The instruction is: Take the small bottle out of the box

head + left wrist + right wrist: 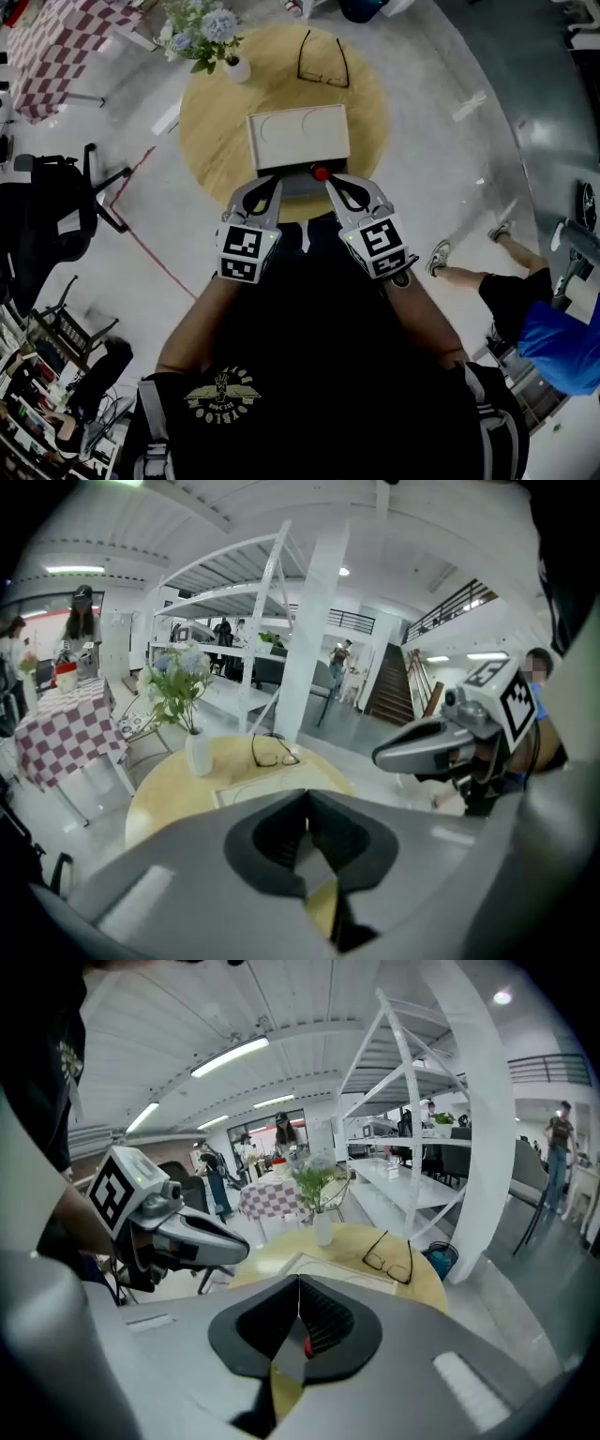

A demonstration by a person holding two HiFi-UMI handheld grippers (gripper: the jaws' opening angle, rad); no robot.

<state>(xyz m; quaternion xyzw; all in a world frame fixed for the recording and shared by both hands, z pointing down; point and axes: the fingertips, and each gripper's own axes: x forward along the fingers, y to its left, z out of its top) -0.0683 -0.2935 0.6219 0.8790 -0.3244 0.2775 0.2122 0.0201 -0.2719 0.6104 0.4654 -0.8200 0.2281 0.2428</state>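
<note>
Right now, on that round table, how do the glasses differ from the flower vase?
The vase is white and solid; the glasses are a thin dark frame. The vase stands upright with flowers in it; the glasses lie flat with their arms unfolded. In the head view the vase sits at the table's far left edge, the glasses further right. Both rest on the wooden table, beyond the white box.

right tool point(298, 1288) jaws together; round table point(429, 1283) beyond with glasses point(389, 1260), vase point(322, 1230).
</note>
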